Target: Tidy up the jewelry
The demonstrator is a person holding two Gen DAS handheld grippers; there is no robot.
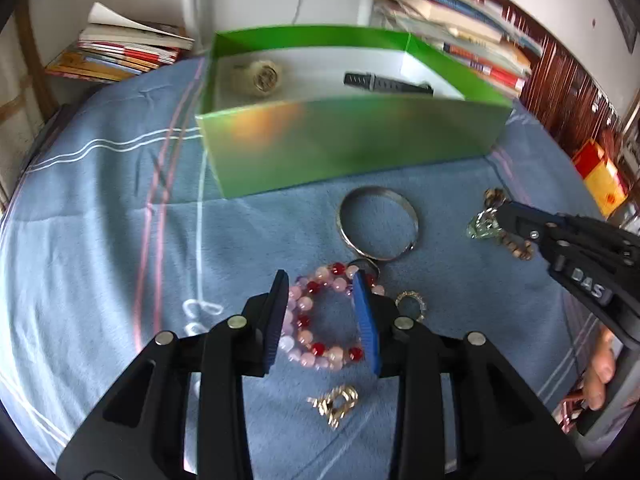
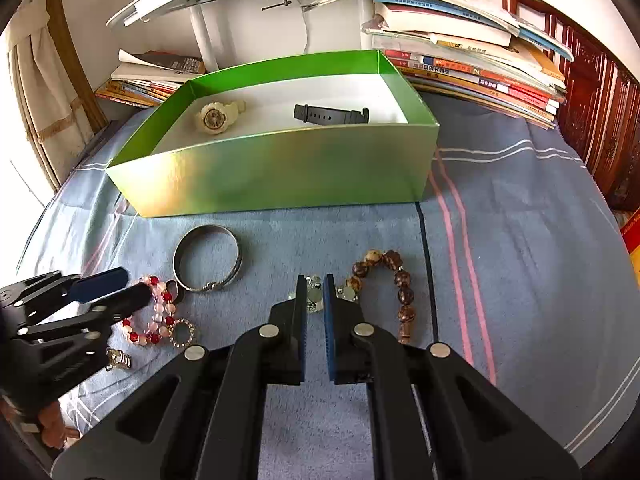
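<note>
A green box (image 1: 352, 140) (image 2: 280, 168) stands on the blue cloth and holds a cream watch (image 2: 214, 117) and a black strap (image 2: 330, 114). My left gripper (image 1: 322, 284) is open, its fingers on either side of a pink and red bead bracelet (image 1: 320, 350) (image 2: 154, 320). My right gripper (image 2: 316, 290) is nearly closed around the pale green end of a brown bead bracelet (image 2: 394, 284) (image 1: 486, 226). A silver bangle (image 1: 378, 222) (image 2: 208, 258), a small sparkly ring (image 1: 412, 302) (image 2: 183, 332) and a gold trinket (image 1: 336, 402) lie on the cloth.
Stacks of books stand behind the box at the left (image 2: 152, 80) and right (image 2: 472, 60). A white pole (image 2: 200, 32) rises at the back. A dark wooden cabinet (image 2: 600, 120) is at the right. A red and yellow item (image 1: 600, 176) lies beyond the cloth.
</note>
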